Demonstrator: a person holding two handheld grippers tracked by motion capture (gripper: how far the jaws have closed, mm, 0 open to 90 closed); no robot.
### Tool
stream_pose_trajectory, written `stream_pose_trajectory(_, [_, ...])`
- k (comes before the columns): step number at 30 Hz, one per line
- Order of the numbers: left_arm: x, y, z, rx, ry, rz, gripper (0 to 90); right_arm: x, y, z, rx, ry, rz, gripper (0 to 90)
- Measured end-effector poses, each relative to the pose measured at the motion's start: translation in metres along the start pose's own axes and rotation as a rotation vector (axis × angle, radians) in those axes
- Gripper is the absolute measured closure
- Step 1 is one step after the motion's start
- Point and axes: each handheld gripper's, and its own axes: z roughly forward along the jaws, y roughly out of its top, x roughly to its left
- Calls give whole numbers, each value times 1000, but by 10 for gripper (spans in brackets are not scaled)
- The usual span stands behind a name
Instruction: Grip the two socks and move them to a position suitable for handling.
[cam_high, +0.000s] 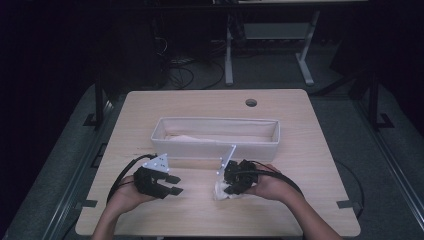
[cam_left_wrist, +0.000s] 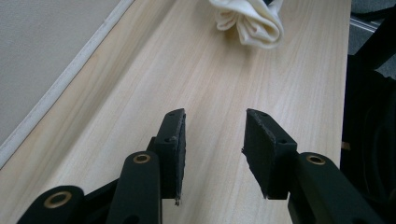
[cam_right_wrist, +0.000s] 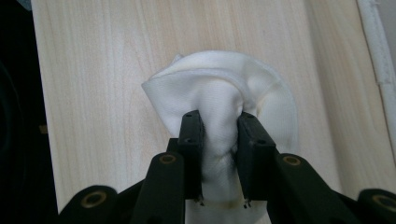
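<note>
A bunched white cloth (cam_right_wrist: 219, 98) is pinched between the jaws of my right gripper (cam_right_wrist: 219, 140), just above the wooden table. From above, the same cloth (cam_high: 222, 190) hangs under the right gripper (cam_high: 231, 189) near the table's front middle. My left gripper (cam_high: 172, 185) rests at the front left, its jaws apart with nothing but bare table between them (cam_left_wrist: 214, 140). Along the left gripper's jaws, the cloth (cam_left_wrist: 250, 21) shows farther off.
A long white fabric bin (cam_high: 215, 137) stands across the middle of the table (cam_high: 310, 170), with more pale cloth lying inside. A round cable hole (cam_high: 251, 102) is at the back. Desk legs and cables fill the dark floor beyond.
</note>
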Motion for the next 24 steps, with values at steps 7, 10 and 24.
stream_pose_trajectory(7, [1, -1, -2, 8, 19, -5, 555, -5, -4, -13, -6, -1, 11, 731])
stream_pose_trajectory(10, [2, -2, -3, 11, 23, -9, 549, -7, -5, -18, -10, -4, 17, 732])
stream_pose_trajectory(24, [4, -3, -8, -3, 38, -27, 475, -19, -15, -51, -38, -40, 36, 731])
